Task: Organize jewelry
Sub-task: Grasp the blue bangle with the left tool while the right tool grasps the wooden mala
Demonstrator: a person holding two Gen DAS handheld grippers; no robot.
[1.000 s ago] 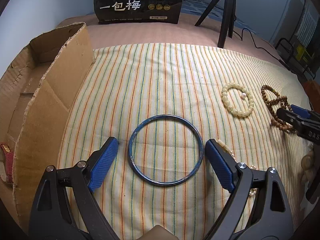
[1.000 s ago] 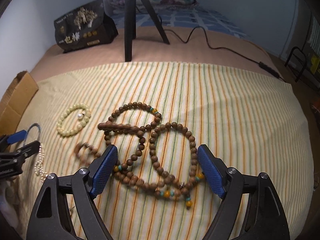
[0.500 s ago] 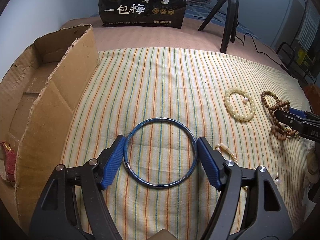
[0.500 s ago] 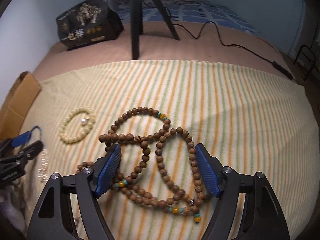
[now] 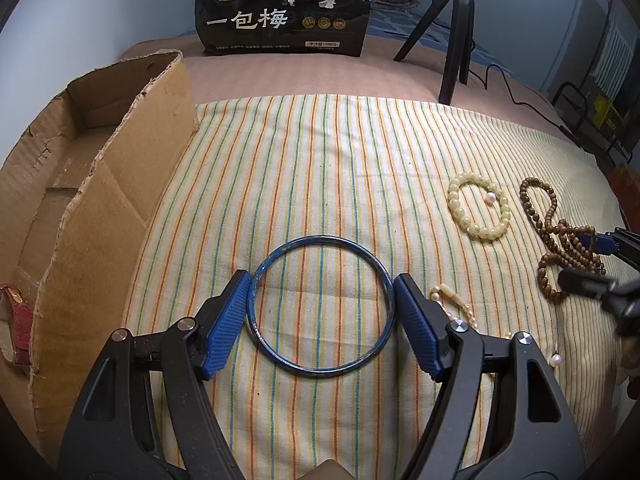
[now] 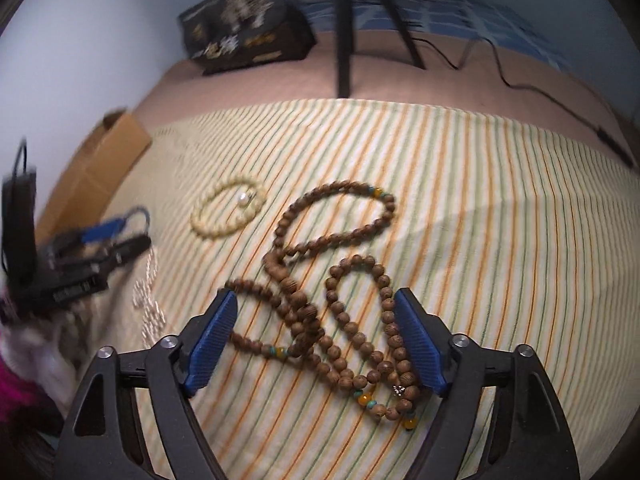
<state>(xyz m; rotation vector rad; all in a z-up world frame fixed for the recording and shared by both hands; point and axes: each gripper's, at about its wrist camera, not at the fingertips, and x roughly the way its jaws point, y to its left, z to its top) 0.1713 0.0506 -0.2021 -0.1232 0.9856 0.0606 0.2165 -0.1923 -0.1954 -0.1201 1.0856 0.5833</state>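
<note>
A blue bangle (image 5: pixel 320 370) lies flat on the striped cloth (image 5: pixel 320 168). My left gripper (image 5: pixel 321 306) is open around it, a blue pad close to each side of the ring. A long brown wooden bead necklace (image 6: pixel 340 300) lies in loops on the cloth. My right gripper (image 6: pixel 316 324) is open over its near loops. A cream bead bracelet (image 5: pixel 478 208) with a white pearl lies between them. A pearl strand (image 5: pixel 460 308) lies by my left gripper's right finger. An open cardboard box (image 5: pixel 80 184) stands at the left.
A red leather strap (image 5: pixel 20 320) lies in the box. A black snack bag (image 5: pixel 284 12) and a black tripod (image 5: pixel 456 24) stand at the back of the bed. A cable (image 6: pixel 560 100) runs along the far right. The right gripper shows at the left wrist view's right edge (image 5: pixel 596 264).
My left gripper moved forward and narrowed until its pads flank the bangle. My right gripper moved forward and lower over the wooden necklace, with its jaws a little narrower.
</note>
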